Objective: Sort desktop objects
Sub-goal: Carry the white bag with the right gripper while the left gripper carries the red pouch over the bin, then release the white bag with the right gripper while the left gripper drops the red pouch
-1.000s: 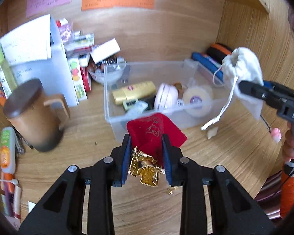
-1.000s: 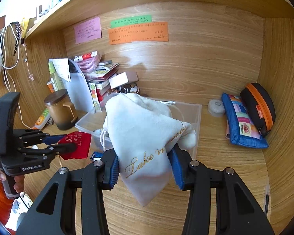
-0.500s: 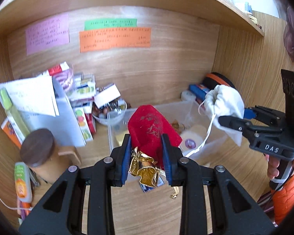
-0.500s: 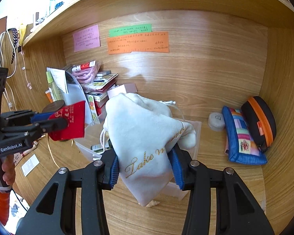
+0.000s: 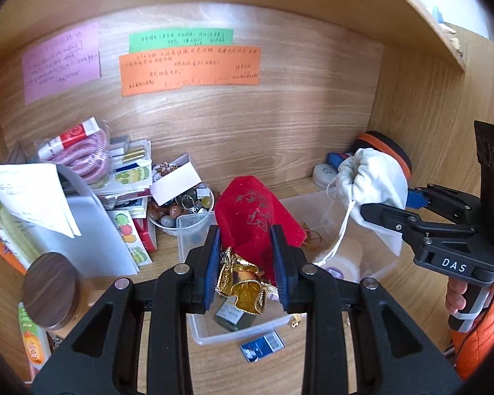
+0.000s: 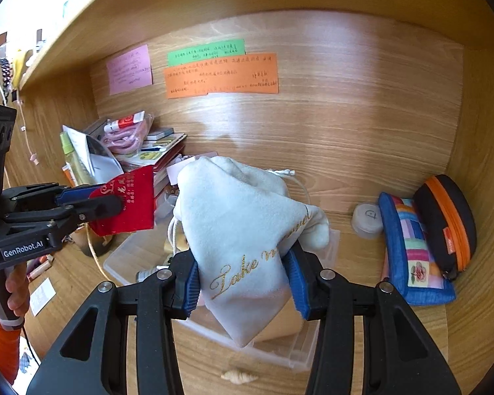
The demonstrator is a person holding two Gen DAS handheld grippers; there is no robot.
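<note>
My left gripper is shut on a red velvet pouch with a gold trim, held up above the clear plastic bin. It also shows in the right wrist view. My right gripper is shut on a white drawstring pouch with gold lettering, held over the bin. In the left wrist view the white pouch hangs at the right with its cord dangling into the bin. The bin holds a tape roll and a small bottle.
A lidded brown mug stands at the left. Stacked boxes and papers and a bowl of trinkets crowd the back left. A blue pouch, an orange-zip case and a round tin sit at the right. A shell lies in front.
Both grippers have risen with their pouches still held. The red pouch has lifted from the bin's front edge to above it; the view now looks more level into the alcove.
</note>
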